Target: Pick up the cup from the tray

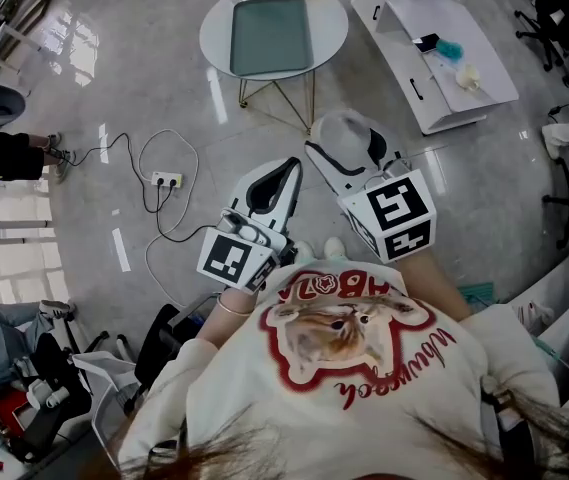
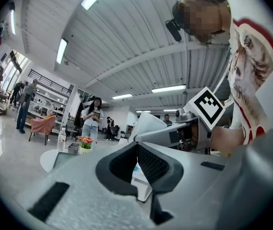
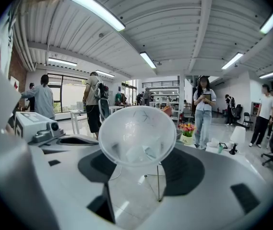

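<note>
Head view first: the cup [image 1: 349,136], thin and translucent, is seen off the tray [image 1: 269,33] and well apart from it. It is carried above the floor between the jaws of the right gripper [image 1: 347,156], while the tray lies bare on the round desk [image 1: 216,38] farther ahead. The left gripper [image 1: 289,168] is held just beside the right one. In the left gripper view, its dark pads are seen meeting at the tips with nothing between them; only distant furniture shows through the gap lower down, and the cup's pale wall is glimpsed beyond. In the right gripper view, the jaws are spread fairly wide and closed on the cup. Its round rim is turned toward the camera and its smaller base is visible through the mouth. The long axis is therefore judged to run roughly along the jaws, with the mouth facing back toward the person and tipped upward, not upright. The cup appears empty and is judged light, with smooth, possibly slippery walls that could buckle under a hard squeeze. A gentle hold low on the wall, near the stiffer base, is judged safest.
</note>
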